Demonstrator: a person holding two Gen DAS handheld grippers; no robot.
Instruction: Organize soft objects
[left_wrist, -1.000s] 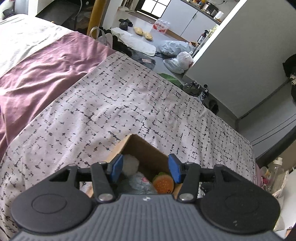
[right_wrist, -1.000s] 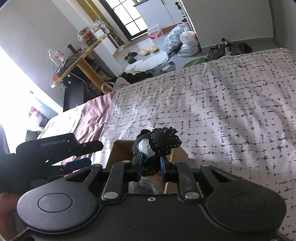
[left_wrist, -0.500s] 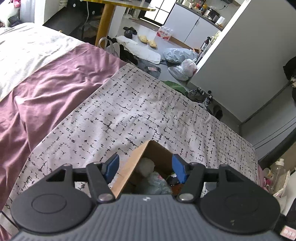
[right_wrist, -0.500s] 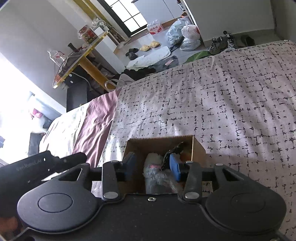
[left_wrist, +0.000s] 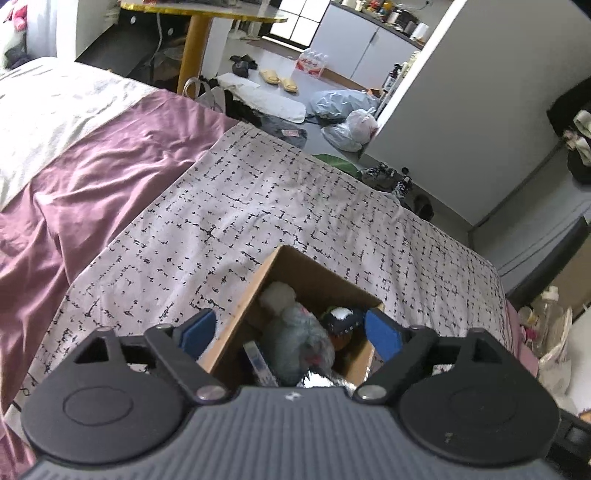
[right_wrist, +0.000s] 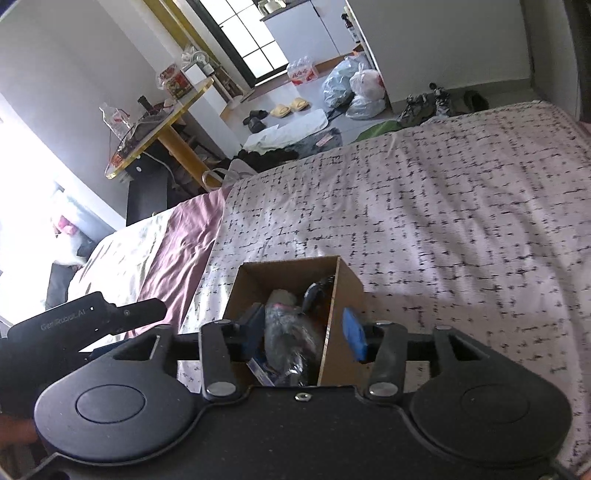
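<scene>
An open brown cardboard box (left_wrist: 258, 291) stands upright on the bed (left_wrist: 240, 206), on the white cover with black marks, toward the near edge. Inside lie several soft toys, packed close together. A white fluffy ball (left_wrist: 277, 293) sits by the far wall. A grey plush (left_wrist: 299, 339) lies in the middle. A dark toy with a white patch (left_wrist: 341, 320) rests beside the grey one.

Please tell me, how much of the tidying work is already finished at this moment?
Done: several soft toys, a grey plush among them, lie inside the cardboard box on the bed. In hand: nothing; left claw and right claw are open. Left: no loose toys visible on the blanket.
</scene>
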